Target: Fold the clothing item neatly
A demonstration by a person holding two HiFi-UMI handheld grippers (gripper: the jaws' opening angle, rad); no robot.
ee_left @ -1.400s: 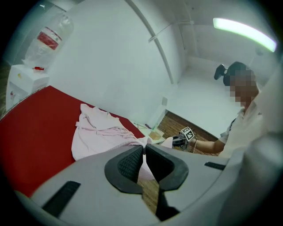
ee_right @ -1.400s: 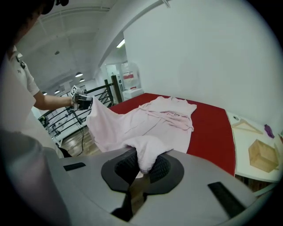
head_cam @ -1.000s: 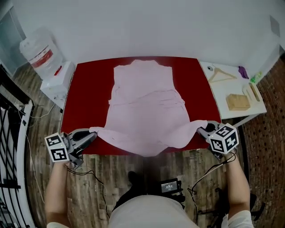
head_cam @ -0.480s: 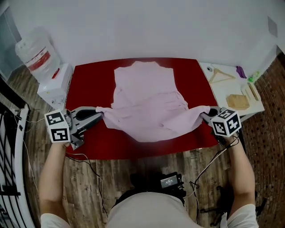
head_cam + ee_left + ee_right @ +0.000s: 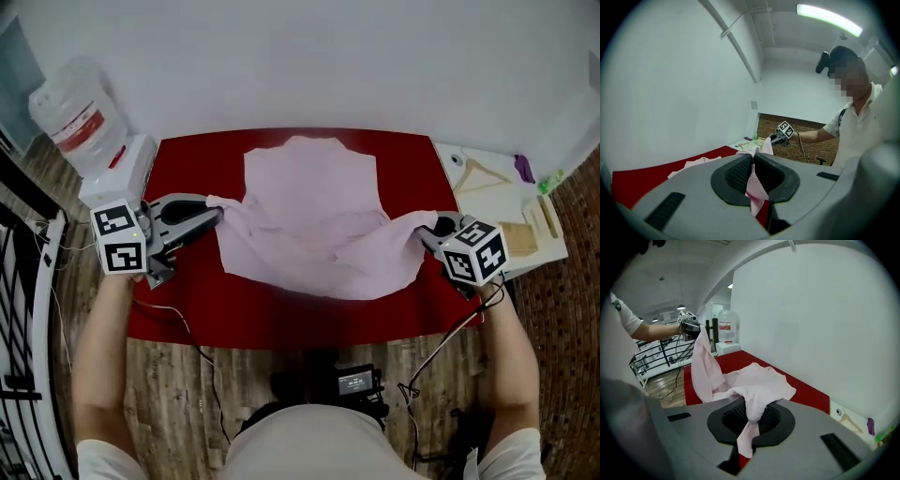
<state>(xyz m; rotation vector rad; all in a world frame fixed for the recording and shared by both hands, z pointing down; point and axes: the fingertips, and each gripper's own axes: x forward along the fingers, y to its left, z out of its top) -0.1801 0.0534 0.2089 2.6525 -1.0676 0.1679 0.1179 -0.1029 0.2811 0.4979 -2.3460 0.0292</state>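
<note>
Hidden: both hands in the head view, mostly covered by the tool bodies and each marker cube (image 5: 120,248); only the forearms (image 5: 98,347) plain to see.
Also covered: the garment layer under the raised fold; unclear whether the sagging middle touches that layer.
Cut off: white side surface (image 5: 469,192) at the right picture edge, with a hanger (image 5: 483,173) on it and small items too small to name.
Hard to make out: the kind of clothing, no more than a pink garment (image 5: 309,202).
Left arm pose: reached forward over the left edge of the red surface (image 5: 187,300), left tool (image 5: 217,214) near level, pointing inward toward the cloth.
Right arm pose: reached forward at the right edge, right tool (image 5: 424,234) tilted down and pointing inward.
Left tool state: jaws pressed together on a pinch of pink cloth, a strip trailing down between the pads (image 5: 736,174).
Right tool state: clamped on a bunched corner of the same cloth, a tail hanging below the pads (image 5: 774,417).
Garment place: far part flat on the middle of the red surface, top edge near the back; near part held up off the surface, stretched between the two tools, slack in the middle.
Surroundings: water bottle (image 5: 66,117) on a white stand at far left, wooden floor (image 5: 244,375) below the near edge.
</note>
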